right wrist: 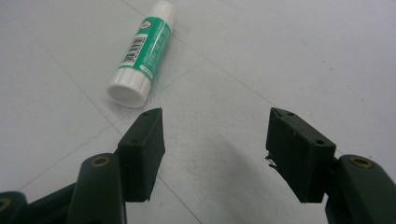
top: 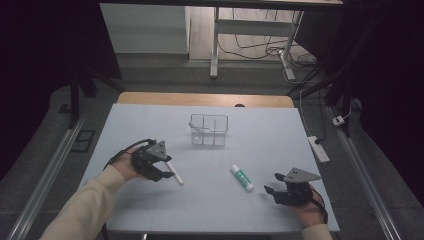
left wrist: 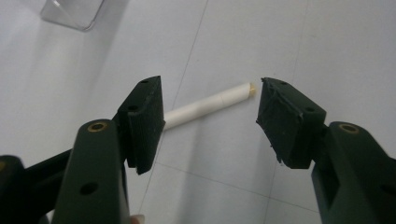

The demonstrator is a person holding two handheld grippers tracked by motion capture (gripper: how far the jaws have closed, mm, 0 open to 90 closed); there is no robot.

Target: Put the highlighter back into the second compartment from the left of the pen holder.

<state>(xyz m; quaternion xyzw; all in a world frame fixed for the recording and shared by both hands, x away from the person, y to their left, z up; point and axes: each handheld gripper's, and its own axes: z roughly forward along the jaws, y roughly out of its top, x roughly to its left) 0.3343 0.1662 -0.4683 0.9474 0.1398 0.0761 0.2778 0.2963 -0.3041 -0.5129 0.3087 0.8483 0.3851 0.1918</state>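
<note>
- The surface (top: pixel 150 120) is a pale sheet with plenty of bare room all round; only a clear divided box (top: pixel 209 129) sits toward the far middle, well apart from both my hands.
- My left tongs (top: pixel 167 169) are spread open, low over the near-left part of the surface, gripping nothing.
- My right tongs (top: pixel 272 184) are open too, near the front right edge, empty.
- The glue stick (top: pixel 242 177) lies flat just beside the right tongs, long axis diagonal, white cap end toward me and to the right.
- The white pen (left wrist: pixel 210 102) lies flat between the left jaws, its long axis running across the gap, brass tip close to the right-hand pad, touching neither that I can tell.
</note>
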